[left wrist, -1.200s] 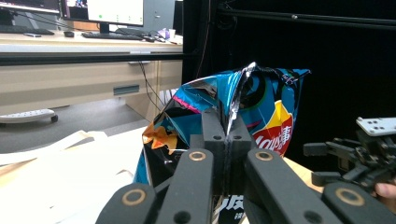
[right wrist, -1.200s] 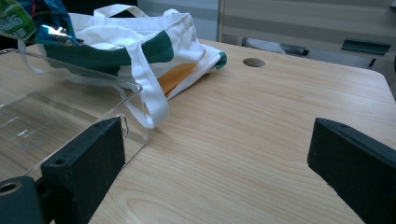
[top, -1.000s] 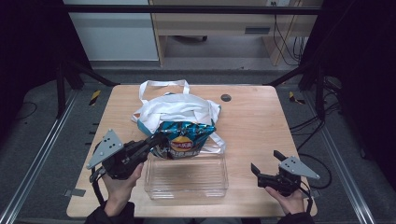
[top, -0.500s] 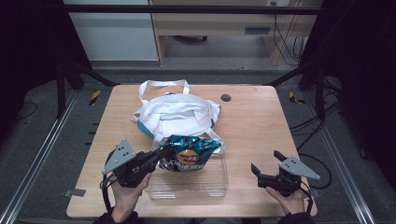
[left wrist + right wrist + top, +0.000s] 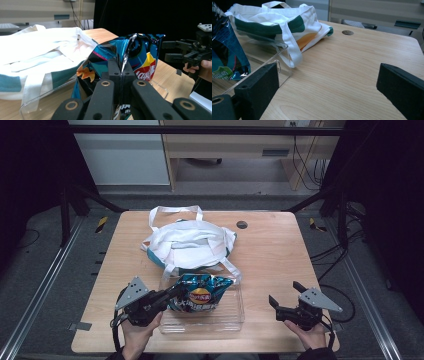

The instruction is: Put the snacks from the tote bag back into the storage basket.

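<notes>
Blue and glossy, a bag of potato chips (image 5: 200, 294) is pinched at its crimped edge by the left hand-held gripper (image 5: 172, 295), whose jaws are closed tight on the foil, as is seen plainly in the left gripper view, where the seam of the bag (image 5: 135, 57) rises from between the two black jaws. The bag is held tilted over a clear plastic container (image 5: 235, 317), which stands near the front edge of the bench (image 5: 280, 250), about midway along it; the lower part of the bag is seen inside the container's walls, though whether it rests on the bottom cannot be told. Just behind the container, toward the middle of the bench, a white tote bag with teal trim (image 5: 190, 245) lies flat, and one of its straps is draped against the container's far right corner. The right hand-held gripper (image 5: 277, 306) is held near the front right corner of the bench, well apart from the container, with its jaws spread wide and nothing between them. A small round grommet (image 5: 242, 225) is set into the bench near its back edge.
</notes>
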Tool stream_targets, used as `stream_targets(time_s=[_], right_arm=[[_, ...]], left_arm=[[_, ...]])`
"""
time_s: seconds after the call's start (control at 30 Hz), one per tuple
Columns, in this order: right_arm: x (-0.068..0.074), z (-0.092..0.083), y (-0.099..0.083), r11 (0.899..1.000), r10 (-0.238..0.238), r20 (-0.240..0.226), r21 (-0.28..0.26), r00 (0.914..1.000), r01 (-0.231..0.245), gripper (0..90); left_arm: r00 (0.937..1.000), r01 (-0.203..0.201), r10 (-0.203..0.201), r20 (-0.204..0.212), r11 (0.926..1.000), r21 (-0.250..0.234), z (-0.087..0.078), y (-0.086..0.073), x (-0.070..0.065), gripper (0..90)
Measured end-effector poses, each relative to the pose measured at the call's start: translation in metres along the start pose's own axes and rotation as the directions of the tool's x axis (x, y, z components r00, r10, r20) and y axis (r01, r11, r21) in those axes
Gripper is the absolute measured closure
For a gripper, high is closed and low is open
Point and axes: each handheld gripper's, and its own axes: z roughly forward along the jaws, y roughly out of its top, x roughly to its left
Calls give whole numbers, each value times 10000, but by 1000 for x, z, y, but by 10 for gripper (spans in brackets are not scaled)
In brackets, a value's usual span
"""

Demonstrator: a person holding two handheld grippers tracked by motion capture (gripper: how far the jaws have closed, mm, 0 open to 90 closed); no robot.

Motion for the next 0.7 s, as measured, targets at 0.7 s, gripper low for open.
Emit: stream_targets(time_s=[0.7], right_arm=[[0,4,-1,9998,-127,43,158,9999,126,45]], left_arm=[[9947,370,-348,-967,9991,209,4,-7,19,899]])
